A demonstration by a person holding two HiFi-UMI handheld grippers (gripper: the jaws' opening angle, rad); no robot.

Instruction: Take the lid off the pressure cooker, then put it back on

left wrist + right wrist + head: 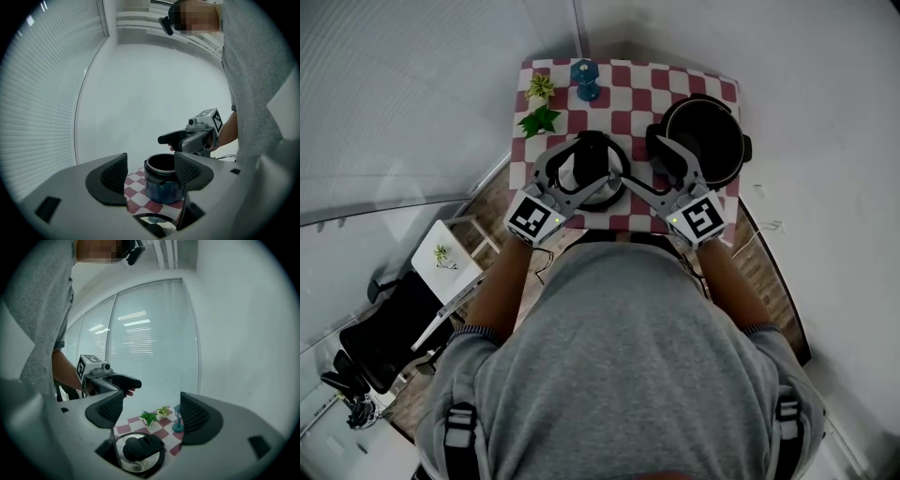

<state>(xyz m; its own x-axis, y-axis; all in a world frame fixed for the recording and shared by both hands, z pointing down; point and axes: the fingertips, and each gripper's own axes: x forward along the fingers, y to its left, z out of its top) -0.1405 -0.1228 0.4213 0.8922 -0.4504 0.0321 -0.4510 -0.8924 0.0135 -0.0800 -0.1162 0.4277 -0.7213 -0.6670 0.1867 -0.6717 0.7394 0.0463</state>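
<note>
Your left gripper (150,171) hovers over the near left part of the checked cloth (630,97), jaws spread wide with nothing pinched between them. Just under it the lid (592,171) lies flat on the cloth, black knob up, off the cooker. Your right gripper (152,414) is likewise spread and empty, held above the cloth between the lid and the pot (705,137), which stands upright and uncovered at the cloth's right side, just beside the lid.
</note>
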